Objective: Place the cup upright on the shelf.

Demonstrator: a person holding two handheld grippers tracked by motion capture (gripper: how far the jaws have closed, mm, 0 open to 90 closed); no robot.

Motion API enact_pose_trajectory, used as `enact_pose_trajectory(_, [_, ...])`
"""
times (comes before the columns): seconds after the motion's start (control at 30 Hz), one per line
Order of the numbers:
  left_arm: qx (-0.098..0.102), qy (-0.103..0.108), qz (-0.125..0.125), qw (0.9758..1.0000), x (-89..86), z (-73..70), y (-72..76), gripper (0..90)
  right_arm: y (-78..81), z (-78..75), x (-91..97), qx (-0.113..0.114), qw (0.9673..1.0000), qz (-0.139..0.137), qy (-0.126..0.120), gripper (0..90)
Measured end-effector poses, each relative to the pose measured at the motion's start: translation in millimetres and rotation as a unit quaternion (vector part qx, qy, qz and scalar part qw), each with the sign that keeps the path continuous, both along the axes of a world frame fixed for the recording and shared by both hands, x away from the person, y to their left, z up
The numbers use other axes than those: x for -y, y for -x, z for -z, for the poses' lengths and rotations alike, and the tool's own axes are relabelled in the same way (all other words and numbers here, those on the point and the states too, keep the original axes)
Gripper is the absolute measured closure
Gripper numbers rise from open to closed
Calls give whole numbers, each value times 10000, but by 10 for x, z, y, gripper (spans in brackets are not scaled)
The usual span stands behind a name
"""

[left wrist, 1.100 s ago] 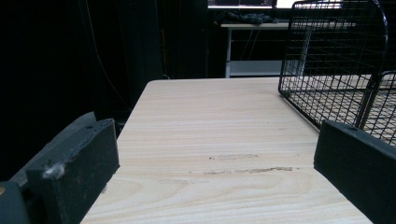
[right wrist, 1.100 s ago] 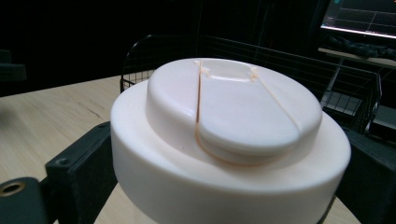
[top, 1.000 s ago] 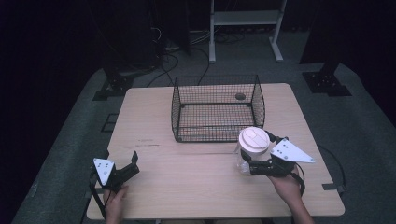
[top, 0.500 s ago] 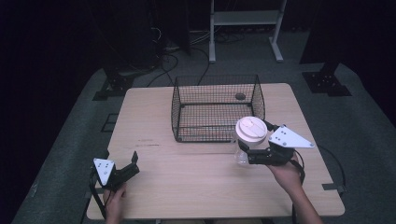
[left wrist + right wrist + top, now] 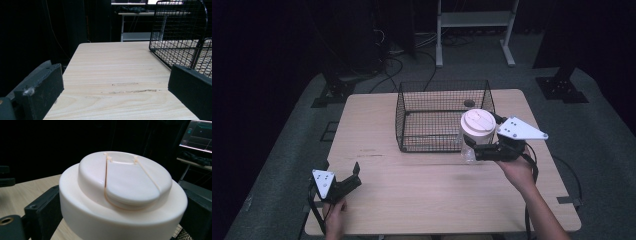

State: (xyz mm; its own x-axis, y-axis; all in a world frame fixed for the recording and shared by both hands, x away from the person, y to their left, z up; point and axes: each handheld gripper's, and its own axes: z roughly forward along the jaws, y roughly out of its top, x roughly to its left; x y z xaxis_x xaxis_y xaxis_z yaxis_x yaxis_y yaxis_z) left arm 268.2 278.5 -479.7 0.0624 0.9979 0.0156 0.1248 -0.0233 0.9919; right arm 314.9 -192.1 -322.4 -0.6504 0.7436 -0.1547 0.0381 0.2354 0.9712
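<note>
The right hand-held gripper (image 5: 473,148) is clamped on a clear jar (image 5: 470,148) with a cream flip-top lid (image 5: 478,123), one black jaw on each side of it, holding the jar upright just clear of the tabletop (image 5: 422,195). Directly beyond the jar stands the black wire basket (image 5: 412,117), its near right corner just beside it. The left hand-held gripper (image 5: 354,176) rests well apart at the near left edge, jaws spread with nothing between them.

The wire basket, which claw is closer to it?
Right. The right claw holds a white-lidded jar just beside the wire basket, at its near right corner. The left claw sits far off at the table's near left edge.
</note>
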Motion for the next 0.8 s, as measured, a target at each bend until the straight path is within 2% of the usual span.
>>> enact_pose_trajectory(0.37, [22, 33, -5, 10000, -1, 0, 1, 0, -205, -173, -123, 99, 9999, 49, 47, 42])
enact_pose_trajectory(0.63, [18, 16, -5, 10000, -1, 0, 2, 0, -377, -380, -265, 200, 9998, 27, 25, 42])
enact_pose_trajectory(0.8, [21, 31, 2, 10000, -5, -1, 3, 0, -450, -450, -325, 269, 9996, 30, 61, 42])
